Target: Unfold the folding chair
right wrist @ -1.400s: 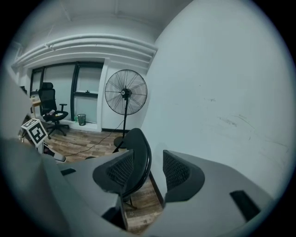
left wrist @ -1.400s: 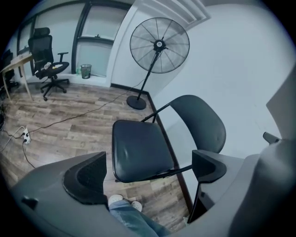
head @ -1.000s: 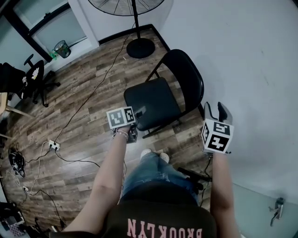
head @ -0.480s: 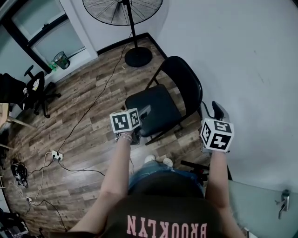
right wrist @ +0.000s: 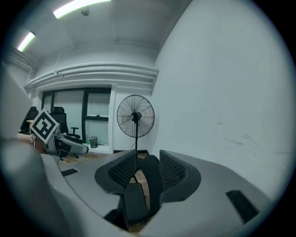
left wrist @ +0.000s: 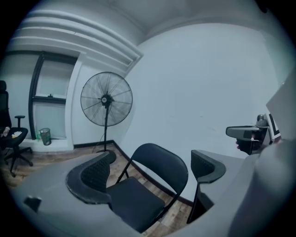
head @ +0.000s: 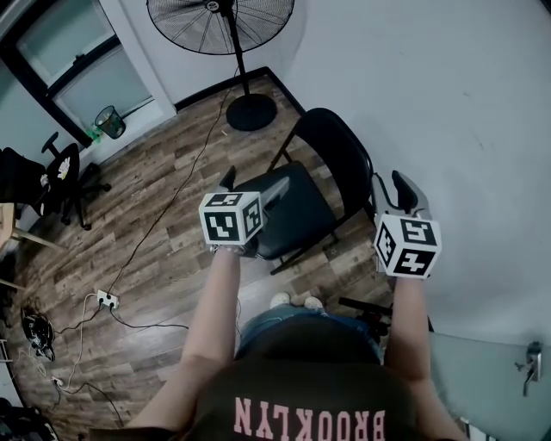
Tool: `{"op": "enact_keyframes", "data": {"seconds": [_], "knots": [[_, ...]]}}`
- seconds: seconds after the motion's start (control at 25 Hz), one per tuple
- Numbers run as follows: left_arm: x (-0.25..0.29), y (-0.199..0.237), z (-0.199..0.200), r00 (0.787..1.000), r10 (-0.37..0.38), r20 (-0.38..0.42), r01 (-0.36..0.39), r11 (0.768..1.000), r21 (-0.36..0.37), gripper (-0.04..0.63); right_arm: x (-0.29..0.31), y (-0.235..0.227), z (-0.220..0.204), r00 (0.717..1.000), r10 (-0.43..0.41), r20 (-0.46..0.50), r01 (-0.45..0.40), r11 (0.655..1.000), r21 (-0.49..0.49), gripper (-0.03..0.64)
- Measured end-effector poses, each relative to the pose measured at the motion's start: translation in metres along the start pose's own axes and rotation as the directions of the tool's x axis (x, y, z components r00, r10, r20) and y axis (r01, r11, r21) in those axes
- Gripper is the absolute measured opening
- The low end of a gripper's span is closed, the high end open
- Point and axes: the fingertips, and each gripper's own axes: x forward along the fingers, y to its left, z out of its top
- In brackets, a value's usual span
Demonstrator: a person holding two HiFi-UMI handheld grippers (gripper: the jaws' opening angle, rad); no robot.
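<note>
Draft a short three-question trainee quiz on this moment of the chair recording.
1. True or false: the folding chair is folded flat.
2. What does the left gripper hold? A) the chair's seat B) the chair's backrest C) nothing
3. What tall appliance stands beyond the chair?

Key:
1. False; it stands opened out, seat level.
2. C; its jaws are wide apart and clear of the chair.
3. A pedestal fan.
</note>
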Motion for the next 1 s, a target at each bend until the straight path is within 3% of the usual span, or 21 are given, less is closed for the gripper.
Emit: {"op": "enact_keyframes", "data": {"seconds": [0.12, 0.32, 0.44, 0.56, 0.64, 0.76, 1.0], "knots": [[-0.004, -0.013, 0.022, 0.998, -0.032, 0.046, 0.028, 0.997, 0.073, 0.515, -0.005, 0.0, 0.011, 1.0, -0.001, 0.031, 0.001, 1.0, -0.009, 0.144], [-0.015, -0.028, 0.063, 0.984, -0.032, 0.175, -0.004, 0.979, 0.206, 0.302, -0.014, -0.007, 0.034, 0.994, -0.003, 0.112, 0.006, 1.0, -0.024, 0.11], [-0.026, -0.029, 0.089, 0.958, 0.008, 0.288, -0.089, 0.959, 0.27, 0.109, -0.018, -0.007, 0.049, 0.986, 0.0, 0.167, 0.007, 0.999, -0.042, 0.081], [-0.036, -0.035, 0.108, 0.927, 0.013, 0.376, -0.143, 0.937, 0.319, 0.003, -0.023, -0.008, 0.06, 0.976, -0.002, 0.217, 0.015, 0.998, -0.061, 0.043], [-0.041, -0.042, 0.115, 0.912, -0.017, 0.409, -0.135, 0.93, 0.34, 0.002, -0.025, -0.008, 0.064, 0.97, -0.009, 0.242, 0.026, 0.998, -0.066, 0.006], [-0.047, -0.05, 0.124, 0.896, -0.059, 0.44, -0.121, 0.921, 0.37, 0.002, -0.025, -0.007, 0.07, 0.963, -0.006, 0.271, 0.027, 0.997, -0.075, 0.002], [-0.055, -0.057, 0.137, 0.88, -0.105, 0.462, -0.117, 0.897, 0.427, 0.002, -0.034, -0.005, 0.092, 0.943, 0.009, 0.334, 0.027, 0.994, -0.103, 0.001]]}}
